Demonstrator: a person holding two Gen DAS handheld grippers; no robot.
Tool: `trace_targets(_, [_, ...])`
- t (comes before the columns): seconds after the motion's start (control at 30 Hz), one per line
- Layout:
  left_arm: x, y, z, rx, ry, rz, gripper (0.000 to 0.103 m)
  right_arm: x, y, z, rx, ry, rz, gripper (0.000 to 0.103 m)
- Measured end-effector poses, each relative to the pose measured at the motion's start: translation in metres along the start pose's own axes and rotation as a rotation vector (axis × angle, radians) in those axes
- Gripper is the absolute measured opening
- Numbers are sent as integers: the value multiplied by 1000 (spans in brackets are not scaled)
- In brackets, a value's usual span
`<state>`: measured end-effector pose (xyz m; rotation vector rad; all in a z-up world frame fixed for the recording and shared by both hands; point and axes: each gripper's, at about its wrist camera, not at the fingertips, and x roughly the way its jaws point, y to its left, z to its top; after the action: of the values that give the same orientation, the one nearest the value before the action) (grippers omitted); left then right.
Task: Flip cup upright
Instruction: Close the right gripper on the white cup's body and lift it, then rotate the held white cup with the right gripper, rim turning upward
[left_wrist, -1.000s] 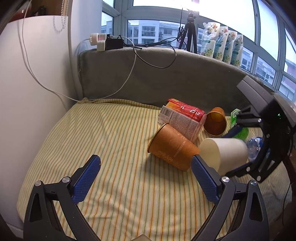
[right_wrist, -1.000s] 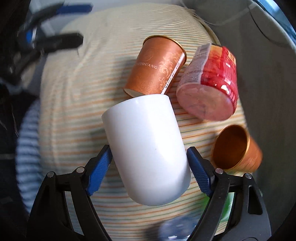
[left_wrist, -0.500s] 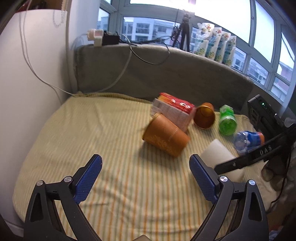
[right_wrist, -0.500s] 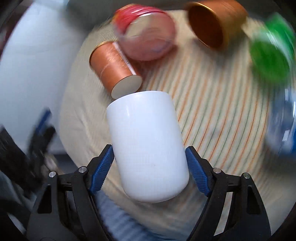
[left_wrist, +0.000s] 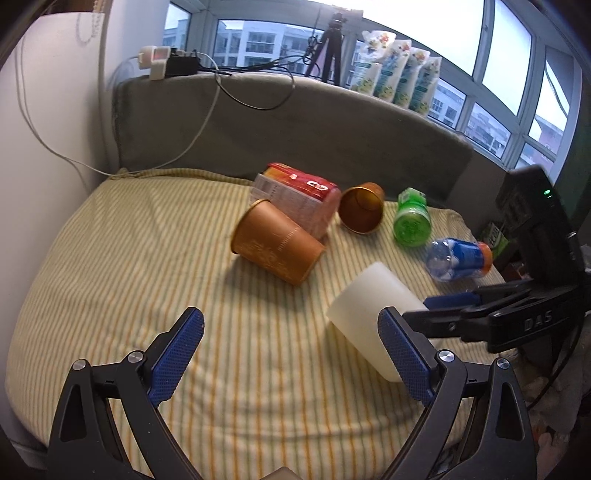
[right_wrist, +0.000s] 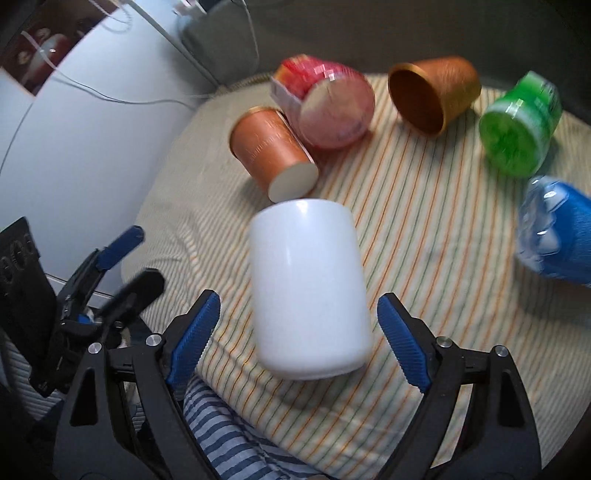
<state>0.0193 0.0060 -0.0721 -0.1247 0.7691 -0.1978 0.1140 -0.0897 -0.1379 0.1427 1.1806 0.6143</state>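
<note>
A white cup (right_wrist: 308, 286) sits between the blue pads of my right gripper (right_wrist: 298, 334), tilted over the striped cushion (right_wrist: 424, 229). In the right wrist view there is a gap between each pad and the cup's wall. In the left wrist view the cup (left_wrist: 369, 317) leans on the cushion (left_wrist: 147, 258) at the lower right, with the right gripper's fingers (left_wrist: 454, 299) beside it. My left gripper (left_wrist: 291, 358) is open and empty over the cushion's front.
An orange paper cup (left_wrist: 275, 245) lies on its side mid-cushion against a red packet (left_wrist: 299, 199). A gold cup (left_wrist: 362, 212), a green bottle (left_wrist: 412, 221) and a blue bottle (left_wrist: 460, 258) lie to the right. A grey backrest (left_wrist: 295, 125) stands behind.
The right gripper has swung the white cup down toward the cushion's front right, and its pads have spread away from the cup. The left gripper has drawn back and risen slightly.
</note>
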Motion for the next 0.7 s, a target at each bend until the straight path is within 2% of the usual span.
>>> trace_targets(0.07, [-1,-3,0,5,5,-12,95,-9,4,-6,4,-50,-5,89])
trace_targets(0.1, [-1,-5,-1,3,9,-21,95,-10,-9,1,0,-77,-10,89])
trace_targets(0.2, [5,-4,0,-50,54,-88,95,-41,-13,-17,-46,-203,-126,90])
trace_targets(0.23, [8,-3,0,-73,71,-113,95,-56,-31,-14,-49,-243,-153,90])
trace_targets(0.5, [32,-16,1,-219,166,-287,93,-130,-64,-75,53,-434,-236,90])
trace_targets(0.7, [59,-23,4,-269,241,-293,93,-147,-66,-103,99,-510,-242,90])
